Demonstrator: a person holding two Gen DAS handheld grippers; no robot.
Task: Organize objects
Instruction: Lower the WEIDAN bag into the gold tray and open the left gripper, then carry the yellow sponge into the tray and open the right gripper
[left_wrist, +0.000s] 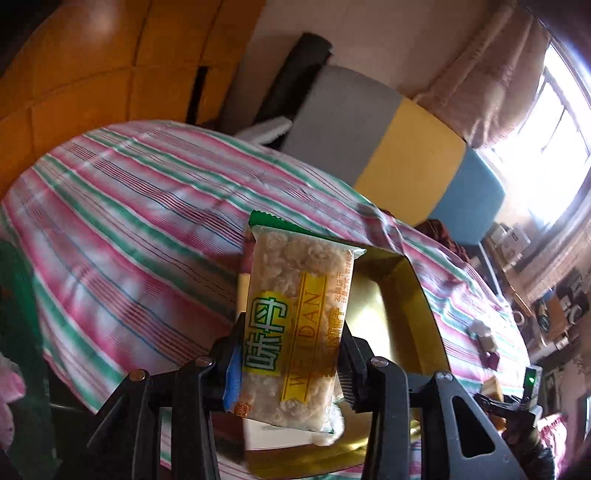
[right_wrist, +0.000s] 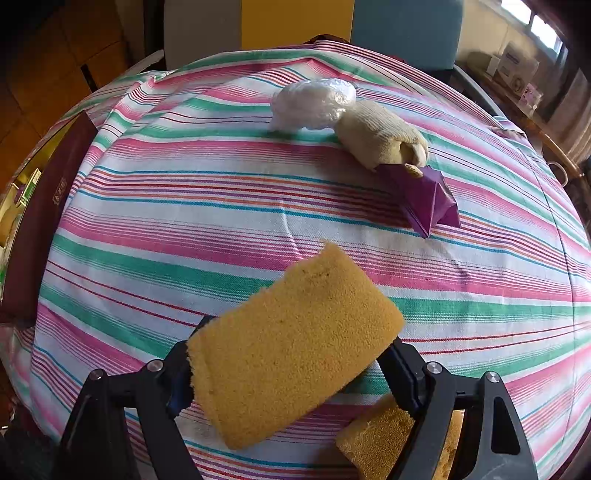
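The left gripper holds one transparent snack packet, printed with a yellow band and green characters; both black jaws press its long sides and the packet stands upright above the striped cloth. Just behind and to the right of the packet lies one open box with a gold interior; whether the packet is over its opening or only in front of it cannot be told. A second, green-edged wrapper shows behind the packet's top. The right gripper has its jaws set wide around one yellow sponge, which sits tilted between them with both jaws against its ends; since no pressing is visible on the far side, the firmness of the grip cannot be told, and the sponge appears lifted clear of the cloth. A second yellow sponge lies on the cloth at the near right, partly hidden under the right jaw. Three further items lie at the far right of the cloth: one clear plastic bundle, one cream knitted glove touching it, and one purple folded wrapper touching the glove's near end. One dark red box edge runs along the left side of the table.
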